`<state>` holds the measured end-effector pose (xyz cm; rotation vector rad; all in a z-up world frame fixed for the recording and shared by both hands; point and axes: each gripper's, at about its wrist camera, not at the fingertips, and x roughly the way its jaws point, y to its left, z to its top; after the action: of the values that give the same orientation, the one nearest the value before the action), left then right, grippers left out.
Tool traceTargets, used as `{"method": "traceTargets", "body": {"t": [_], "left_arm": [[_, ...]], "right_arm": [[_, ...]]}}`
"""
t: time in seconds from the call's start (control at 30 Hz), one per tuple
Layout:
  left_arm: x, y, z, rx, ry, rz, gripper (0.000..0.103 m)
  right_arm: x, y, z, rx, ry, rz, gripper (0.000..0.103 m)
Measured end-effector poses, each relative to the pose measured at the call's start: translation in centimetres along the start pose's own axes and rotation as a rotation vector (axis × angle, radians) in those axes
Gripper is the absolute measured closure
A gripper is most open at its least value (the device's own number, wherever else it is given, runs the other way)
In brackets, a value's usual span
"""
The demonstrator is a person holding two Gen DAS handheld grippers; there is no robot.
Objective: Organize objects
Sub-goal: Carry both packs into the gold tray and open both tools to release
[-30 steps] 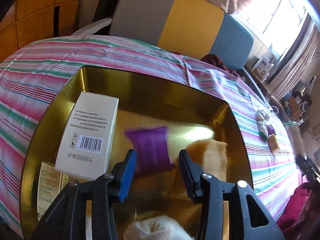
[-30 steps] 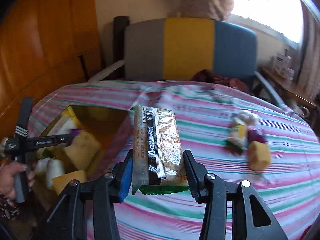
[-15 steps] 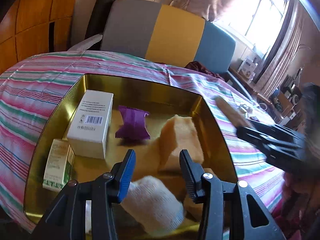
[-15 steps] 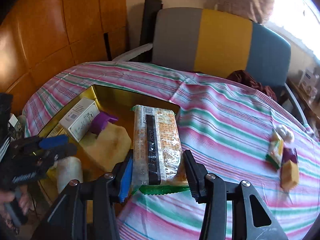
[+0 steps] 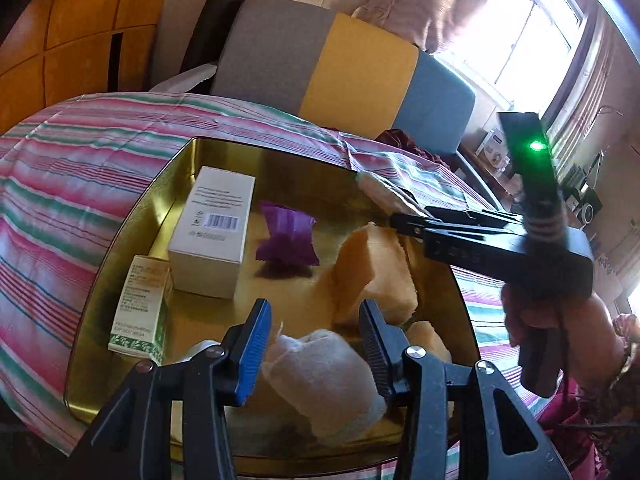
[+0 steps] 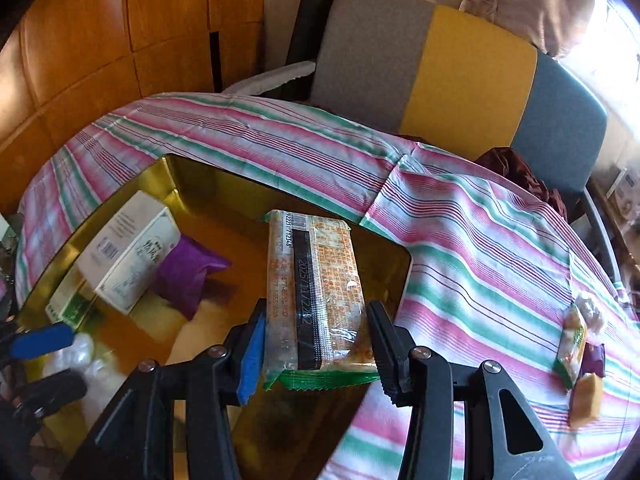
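Note:
A gold tray (image 5: 132, 248) (image 6: 188, 176) sits on the striped tablecloth. In it lie a white box (image 5: 212, 232) (image 6: 128, 252), a small green-and-white box (image 5: 140, 304), a purple packet (image 5: 286, 240) (image 6: 186, 276), yellow sponge-like pieces (image 5: 372, 276) and a white bundle (image 5: 320, 376). My left gripper (image 5: 314, 328) (image 6: 44, 366) hovers open over the bundle, gripping nothing. My right gripper (image 6: 316, 324) (image 5: 404, 226) is shut on a long orange cracker packet (image 6: 316, 280) (image 5: 376, 186), held above the tray's right part.
Several small snacks (image 6: 576, 340) lie on the tablecloth (image 6: 460, 260) far to the right. A grey, yellow and blue chair (image 6: 460, 64) stands behind the table, with wooden panelling (image 6: 100, 40) at the left. A hand (image 5: 560, 320) holds the right gripper.
The purple packet, between my left fingers a second ago, now lies in the tray, and that gripper has drawn back. My right gripper carried the cracker packet left and down over the tray.

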<state>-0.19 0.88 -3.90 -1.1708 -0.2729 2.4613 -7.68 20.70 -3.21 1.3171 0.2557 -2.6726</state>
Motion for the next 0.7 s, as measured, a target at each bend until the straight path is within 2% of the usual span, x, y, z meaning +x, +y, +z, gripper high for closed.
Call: {"method": "traceTargets", "body": {"t": [0.13, 0.2, 0.4, 0.7], "left_arm": [[0.0, 0.5, -0.2, -0.014, 0.002, 0.003, 0.057], [0.0, 0.7, -0.2, -0.018, 0.005, 0.003, 0.057], [0.2, 0.5, -0.3, -0.023, 0.004, -0.001, 0.057], [0.4, -1.2, -0.5, 0.006, 0.006, -0.024, 0.057]], "right_arm": [[1.4, -0.1, 0.3, 0.012, 0.022, 0.009, 0.053], [1.4, -0.2, 0.2, 0.019, 0.018, 0.008, 0.048], [-0.4, -0.8, -0.4, 0.051, -0.020, 0.025, 0.043], [-3.1, -2.0, -2.1, 0.105, -0.026, 0.045, 0.037]]}}
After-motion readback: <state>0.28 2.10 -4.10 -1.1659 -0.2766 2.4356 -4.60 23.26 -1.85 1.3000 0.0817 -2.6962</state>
